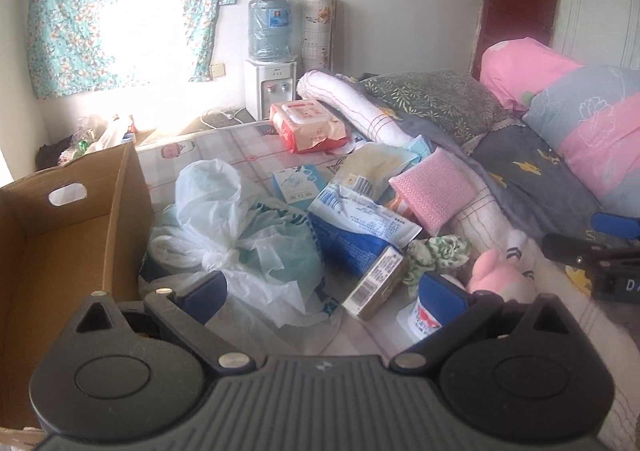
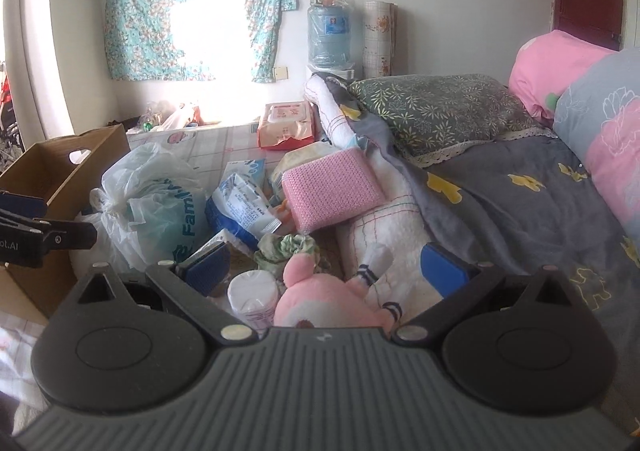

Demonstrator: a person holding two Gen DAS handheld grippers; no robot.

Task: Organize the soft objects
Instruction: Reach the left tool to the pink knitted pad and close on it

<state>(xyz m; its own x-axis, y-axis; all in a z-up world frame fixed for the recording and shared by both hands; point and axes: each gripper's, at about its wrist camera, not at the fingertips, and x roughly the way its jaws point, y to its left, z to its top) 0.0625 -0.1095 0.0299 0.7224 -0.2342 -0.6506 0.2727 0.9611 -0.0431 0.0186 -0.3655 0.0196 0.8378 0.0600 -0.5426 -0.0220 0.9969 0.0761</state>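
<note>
Both grippers, left (image 1: 322,291) and right (image 2: 324,271), hang with jaws apart and empty; nothing looks sorted, the box (image 1: 60,243) at nine o'clock bare, the plush toy (image 2: 320,301) and sponge (image 2: 332,187) unpacked.

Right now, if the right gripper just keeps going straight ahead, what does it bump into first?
Most likely the pink plush toy, lying between the open right gripper fingers; the white tub sits just left. Depth is uncertain.

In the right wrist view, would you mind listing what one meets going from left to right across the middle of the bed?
Cardboard box → white plastic bag → blue-and-white packet → pink knitted pad → grey quilt with yellow shapes → pink-and-grey pillow.
</note>
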